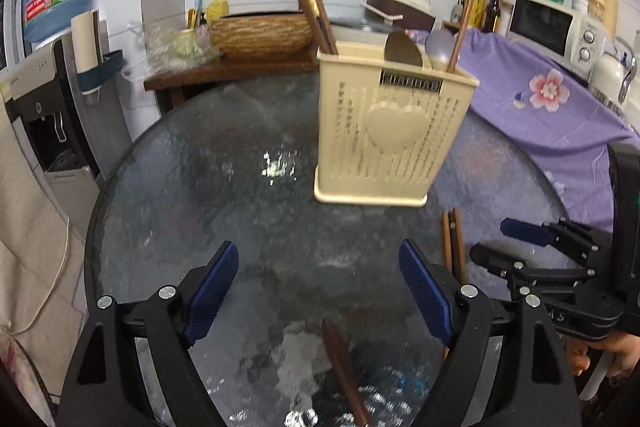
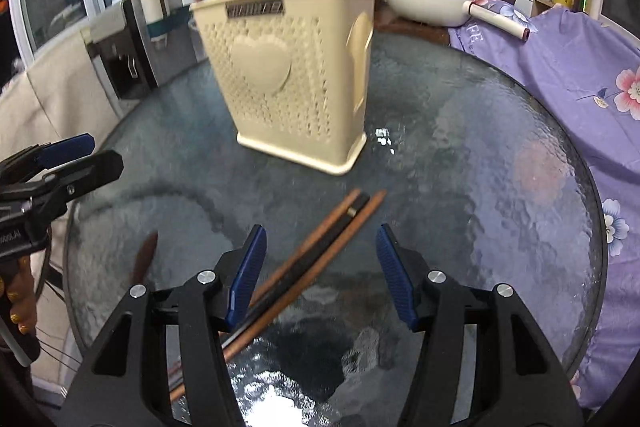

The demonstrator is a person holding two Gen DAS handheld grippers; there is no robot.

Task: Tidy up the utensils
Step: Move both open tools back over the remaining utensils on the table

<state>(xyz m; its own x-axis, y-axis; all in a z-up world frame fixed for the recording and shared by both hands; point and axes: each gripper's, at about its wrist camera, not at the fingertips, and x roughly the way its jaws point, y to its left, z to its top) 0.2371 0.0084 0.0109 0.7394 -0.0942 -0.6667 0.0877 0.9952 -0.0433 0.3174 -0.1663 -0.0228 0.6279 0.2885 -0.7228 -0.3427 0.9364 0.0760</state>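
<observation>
With your right tool (image 2: 320, 271) spread wide over the brown wooden chopsticks (image 2: 320, 251) lying on the round glass counter (image 2: 500, 167) before the cream plastic holder (image 2: 288, 79), lower squarely, then pinch their middle.

Utensil holder (image 2: 296, 75) amid open tabletop (image 2: 480, 167)

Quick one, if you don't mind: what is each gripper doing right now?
Left gripper: open, holding nothing, above a single chopstick.
Right gripper: open, holding nothing, over the chopstick bundle.

Both wrist views face the shared caddy (image 1: 390, 131) (image 2: 294, 75), seemingly close.
</observation>
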